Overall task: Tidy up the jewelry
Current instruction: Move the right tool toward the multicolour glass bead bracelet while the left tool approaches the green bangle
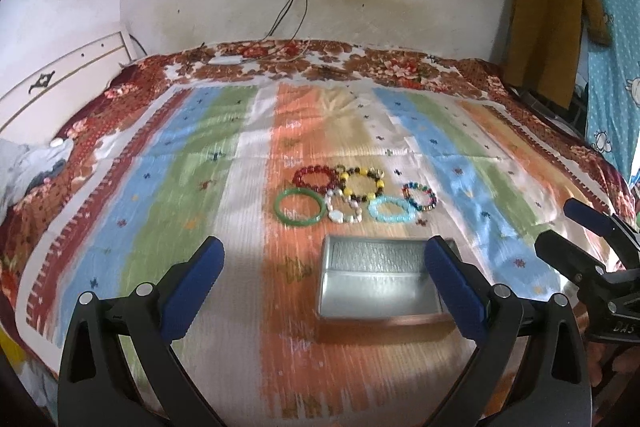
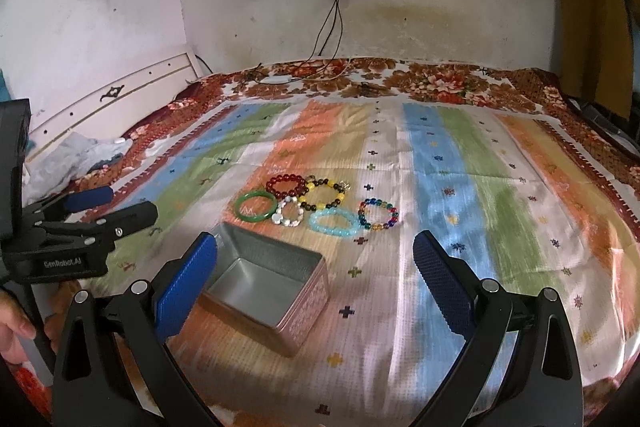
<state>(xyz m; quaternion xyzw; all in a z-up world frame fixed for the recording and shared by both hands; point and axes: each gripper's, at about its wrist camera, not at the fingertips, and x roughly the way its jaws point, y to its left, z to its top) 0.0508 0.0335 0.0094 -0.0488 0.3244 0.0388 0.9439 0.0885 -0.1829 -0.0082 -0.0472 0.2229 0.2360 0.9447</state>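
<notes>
Bracelets [image 1: 352, 195] lie in a bunch mid-frame on the striped cloth [image 1: 192, 155], above the tin box [image 1: 380, 279]. Left gripper [image 1: 324, 267] and right gripper [image 2: 316, 259] gape wide, holding nothing.

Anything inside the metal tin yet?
The metal tin shows only bare floor and walls; all six bracelets lie outside it on the bedspread. In the right wrist view, the right tool's left finger covers one near corner.

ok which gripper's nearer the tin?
Left: the tin sits right between its open fingers. Right has it off by its left finger, slightly farther.
</notes>
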